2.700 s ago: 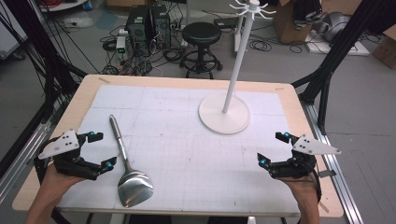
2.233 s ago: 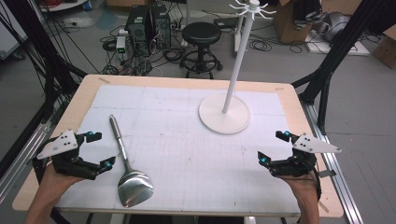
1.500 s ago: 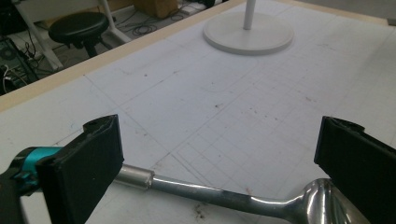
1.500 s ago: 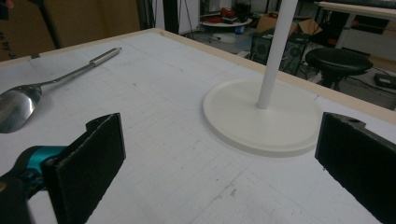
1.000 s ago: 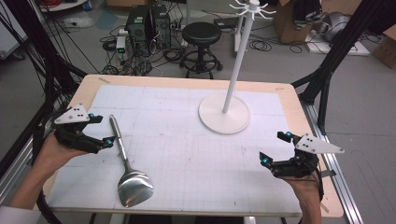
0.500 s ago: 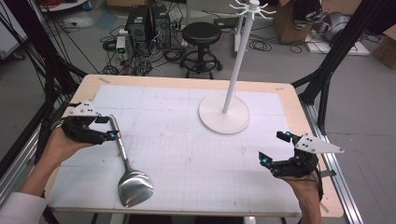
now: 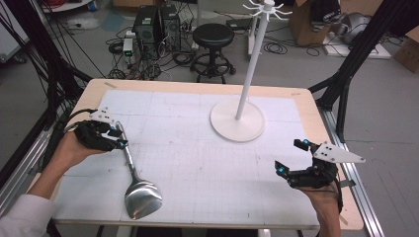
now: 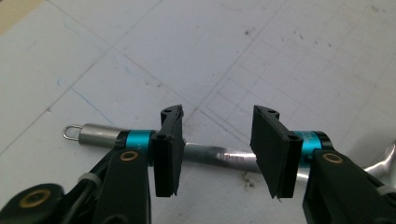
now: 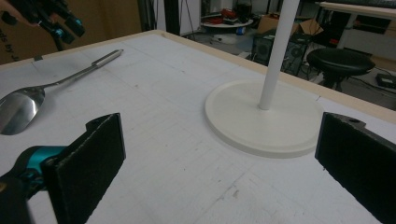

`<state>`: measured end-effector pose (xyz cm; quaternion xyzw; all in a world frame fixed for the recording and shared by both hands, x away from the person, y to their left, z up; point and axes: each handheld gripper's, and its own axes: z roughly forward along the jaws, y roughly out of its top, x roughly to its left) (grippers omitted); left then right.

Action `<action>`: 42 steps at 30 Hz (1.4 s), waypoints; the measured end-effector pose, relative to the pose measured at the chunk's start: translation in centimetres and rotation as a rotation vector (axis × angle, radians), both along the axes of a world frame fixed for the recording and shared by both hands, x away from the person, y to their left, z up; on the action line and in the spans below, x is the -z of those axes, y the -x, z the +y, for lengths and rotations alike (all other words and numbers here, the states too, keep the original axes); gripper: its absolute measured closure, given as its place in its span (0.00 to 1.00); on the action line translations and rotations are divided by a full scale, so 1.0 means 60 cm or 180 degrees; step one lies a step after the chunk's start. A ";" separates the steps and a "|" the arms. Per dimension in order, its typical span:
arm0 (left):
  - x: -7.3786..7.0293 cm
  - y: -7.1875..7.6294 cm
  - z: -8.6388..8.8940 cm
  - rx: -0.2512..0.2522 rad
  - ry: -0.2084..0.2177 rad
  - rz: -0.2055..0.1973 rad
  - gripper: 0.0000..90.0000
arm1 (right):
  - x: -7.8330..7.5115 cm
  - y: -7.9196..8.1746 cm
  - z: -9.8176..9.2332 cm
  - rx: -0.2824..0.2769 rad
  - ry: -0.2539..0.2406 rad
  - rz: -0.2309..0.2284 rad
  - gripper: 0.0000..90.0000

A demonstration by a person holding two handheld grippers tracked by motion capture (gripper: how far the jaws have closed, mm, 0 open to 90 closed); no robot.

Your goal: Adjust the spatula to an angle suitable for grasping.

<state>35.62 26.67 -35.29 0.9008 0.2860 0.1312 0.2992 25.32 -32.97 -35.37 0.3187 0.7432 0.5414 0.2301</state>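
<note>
A steel ladle [image 7: 142, 197] lies on the white mat [image 7: 207, 163] at the left, bowl toward the front edge and handle pointing away. My left gripper [image 7: 121, 139] sits at the handle's upper part. In the left gripper view my left gripper [image 8: 217, 149] has just been closing. The ladle's handle [image 8: 93, 135] runs crosswise just beyond both pads, and neither pad presses on it. Over the right front of the mat, my right gripper [image 7: 290, 155] is held wide open with nothing in it. From the right gripper [image 9: 219, 154], the ladle [image 9: 18, 109] lies far left.
A white stand with a round base [image 7: 237, 121] and a tall pole rises at the back centre-right; its base [image 9: 266, 116] lies ahead of the right gripper. The wooden table edge [image 7: 197, 88] frames the mat. A stool and computer cases stand on the floor behind.
My left hand has moved from the table's left front up to the ladle's handle, and its jaws have narrowed. The right hand and the ladle have stayed put.
</note>
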 end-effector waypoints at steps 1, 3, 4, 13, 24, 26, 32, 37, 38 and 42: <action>0.003 -0.002 -0.003 0.0021 -0.0065 0.0043 0.65 | -0.001 0.000 0.001 0.0008 -0.0001 0.0002 0.01; 0.004 -0.005 -0.006 0.0085 -0.0216 0.0080 0.67 | -0.001 0.000 0.002 -0.0007 0.0008 -0.0009 0.01; 0.004 -0.008 -0.007 0.0128 -0.0296 0.0106 0.68 | -0.001 0.001 0.002 -0.0008 0.0015 -0.0006 0.01; 0.020 -0.026 -0.012 0.0196 -0.0669 0.0314 0.80 | 0.000 0.002 0.002 -0.0004 0.0023 0.0010 0.01; 0.049 -0.053 -0.012 0.0094 -0.0979 0.0570 1.00 | 0.000 0.002 0.000 -0.0009 0.0025 0.0010 0.01; 0.053 -0.058 -0.011 0.0055 -0.1000 0.0626 1.00 | 0.001 0.001 0.000 -0.0004 0.0023 0.0008 0.01; 0.063 -0.067 -0.009 -0.0158 -0.1038 0.0767 1.00 | 0.002 -0.001 0.001 -0.0017 0.0026 0.0015 0.01; 0.067 -0.075 -0.007 -0.0255 -0.1077 0.0819 1.00 | 0.003 -0.001 0.004 -0.0030 0.0027 0.0034 0.01; 0.068 -0.076 -0.006 -0.0280 -0.1076 0.0840 1.00 | 0.003 -0.001 0.004 -0.0036 0.0032 0.0021 0.01; 0.074 -0.080 -0.007 -0.0351 -0.1104 0.0888 1.00 | 0.003 -0.002 0.004 -0.0036 0.0031 0.0029 0.01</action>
